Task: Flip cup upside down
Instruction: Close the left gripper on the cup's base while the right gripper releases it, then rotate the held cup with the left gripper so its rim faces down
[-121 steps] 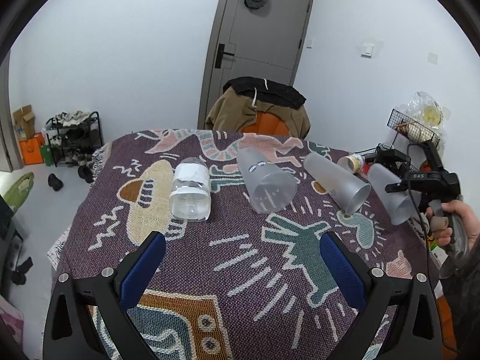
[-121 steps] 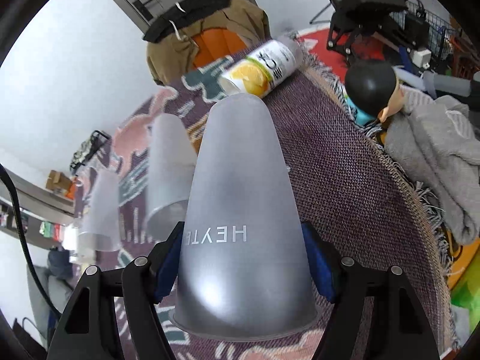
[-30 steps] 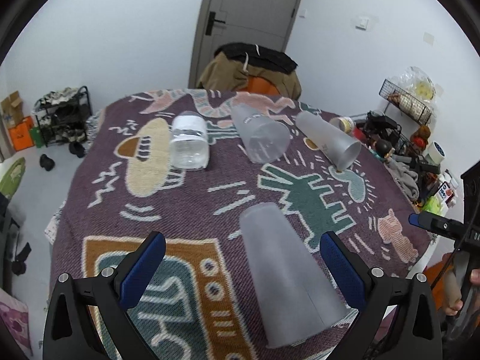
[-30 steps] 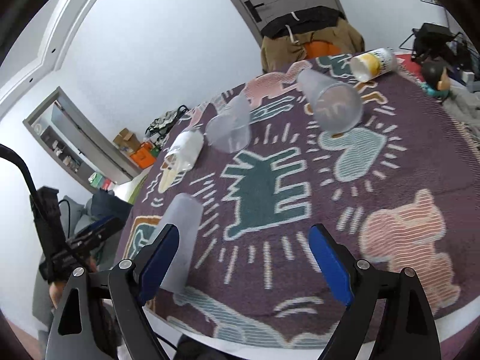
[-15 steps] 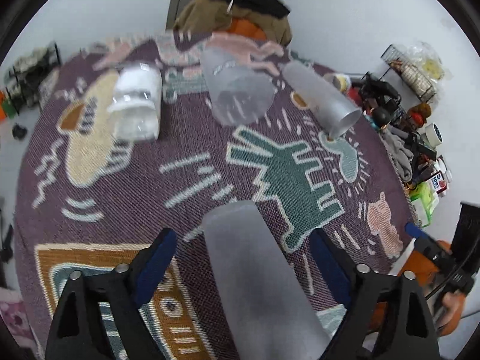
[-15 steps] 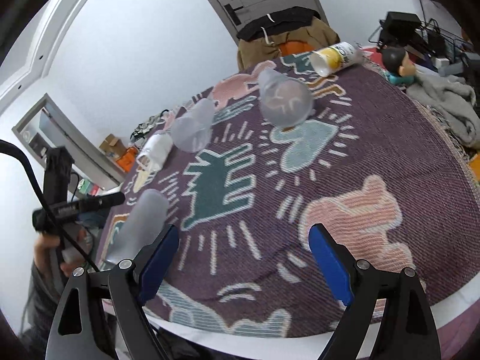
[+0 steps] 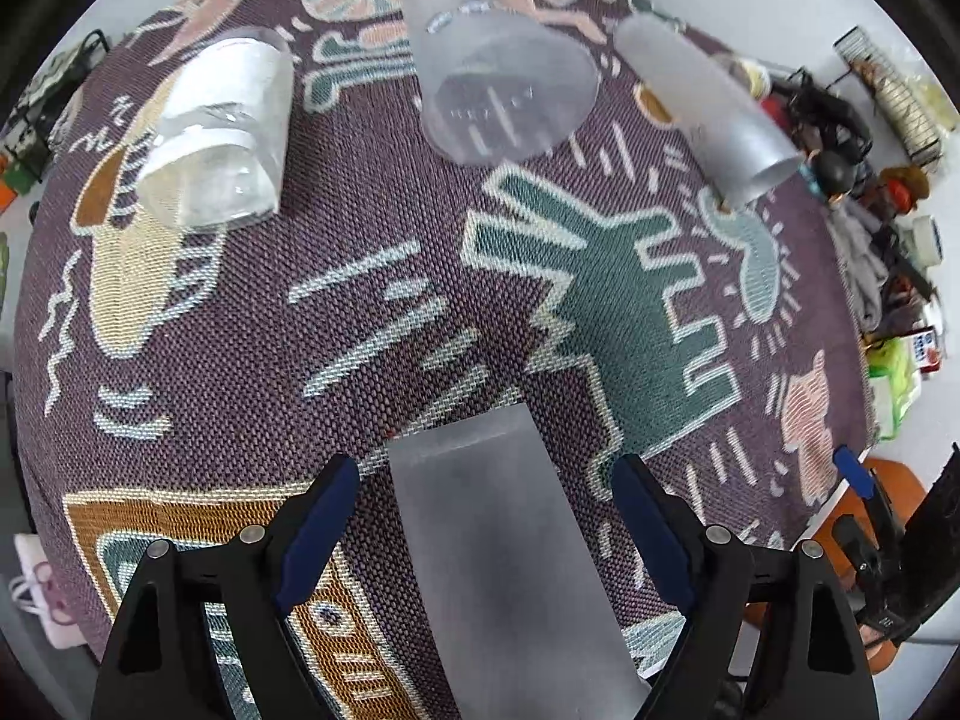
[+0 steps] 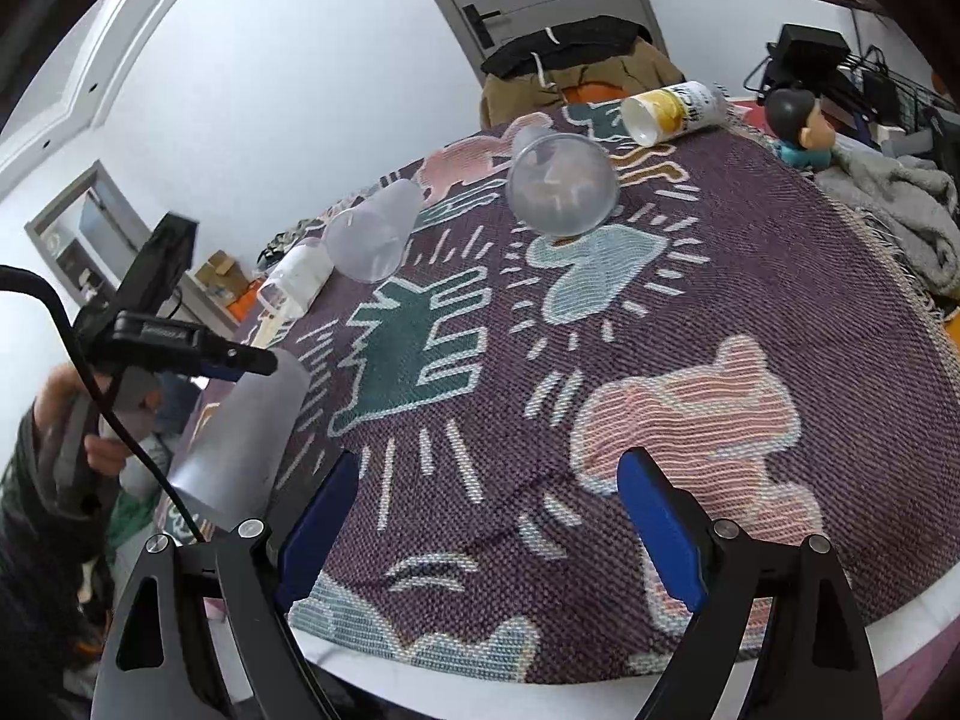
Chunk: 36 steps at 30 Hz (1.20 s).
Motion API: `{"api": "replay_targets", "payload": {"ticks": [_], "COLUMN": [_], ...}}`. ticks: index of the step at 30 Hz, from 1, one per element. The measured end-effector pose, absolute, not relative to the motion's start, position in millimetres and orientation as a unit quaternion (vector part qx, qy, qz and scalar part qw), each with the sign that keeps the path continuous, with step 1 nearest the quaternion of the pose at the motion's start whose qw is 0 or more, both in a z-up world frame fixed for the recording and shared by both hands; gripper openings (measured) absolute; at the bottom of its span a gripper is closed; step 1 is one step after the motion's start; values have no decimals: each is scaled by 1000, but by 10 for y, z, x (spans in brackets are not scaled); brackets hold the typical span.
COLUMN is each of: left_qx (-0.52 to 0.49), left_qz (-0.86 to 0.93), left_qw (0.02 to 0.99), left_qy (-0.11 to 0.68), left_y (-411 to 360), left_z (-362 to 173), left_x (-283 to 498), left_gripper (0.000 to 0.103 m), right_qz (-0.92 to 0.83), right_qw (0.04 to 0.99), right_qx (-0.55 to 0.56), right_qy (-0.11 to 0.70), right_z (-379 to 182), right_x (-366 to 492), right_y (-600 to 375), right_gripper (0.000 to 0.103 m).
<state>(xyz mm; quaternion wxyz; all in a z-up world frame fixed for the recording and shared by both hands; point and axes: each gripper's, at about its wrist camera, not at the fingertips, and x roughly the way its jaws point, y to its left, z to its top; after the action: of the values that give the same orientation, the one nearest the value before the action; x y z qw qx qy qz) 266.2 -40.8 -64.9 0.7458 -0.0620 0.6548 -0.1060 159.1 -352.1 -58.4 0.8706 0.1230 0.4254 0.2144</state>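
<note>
A tall frosted cup [image 7: 504, 546] stands upside down near the table's front edge, its flat base up; it also shows in the right wrist view [image 8: 240, 432]. My left gripper [image 7: 486, 516] is open, its blue pads either side of this cup without touching. My right gripper [image 8: 486, 516] is open and empty over the cloth's near edge. Three more cups lie on their sides: a clear cup with white label [image 7: 216, 132], a wide frosted cup [image 7: 498, 84] and a long frosted cup [image 7: 714, 114].
A patterned purple cloth [image 7: 360, 312] covers the round table. A yellow-white can [image 8: 672, 108] lies at the far edge. A grey towel [image 8: 894, 204] and a doll [image 8: 798, 120] sit at the right. A chair with jackets [image 8: 576, 60] stands behind.
My left gripper has tilted down and moved in around the upside-down cup. My right gripper, which set that cup down, has drawn back to the right.
</note>
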Motion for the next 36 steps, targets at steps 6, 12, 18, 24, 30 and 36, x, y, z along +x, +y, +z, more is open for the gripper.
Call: {"api": "replay_targets", "payload": {"ticks": [6,12,18,24,30,36], "left_qx": [-58,-62,-51,-33,0,34], "left_qz": [-83,-77,-84,-93,-107,-118], "left_qw": [723,710,745,796,847,881], "left_qy": [684,697,660,597,521,457], "left_y": [-418,-427,-471,-509,-672,-848], "left_z": [-822,-908,-613,-165,159,339], "left_x": [2775,2831,2825,2740,2572,2422], "left_gripper": [78,64,62,61,60,59], "right_qz": [218,218,211,204,200,199], "right_qw": [870,871,872,872,873,873], "right_qx": [107,102,105,109,108,103], "right_qy": [428,428,430,431,432,434], "right_z": [-665,-675,-678,-680,-689,-694], "right_x": [1608,1608,1620,1634,1638,1635], "right_y": [-3419,-3396,-3422,-3458,-3463,-3437], "right_gripper": [89,89,89,89,89,89]}}
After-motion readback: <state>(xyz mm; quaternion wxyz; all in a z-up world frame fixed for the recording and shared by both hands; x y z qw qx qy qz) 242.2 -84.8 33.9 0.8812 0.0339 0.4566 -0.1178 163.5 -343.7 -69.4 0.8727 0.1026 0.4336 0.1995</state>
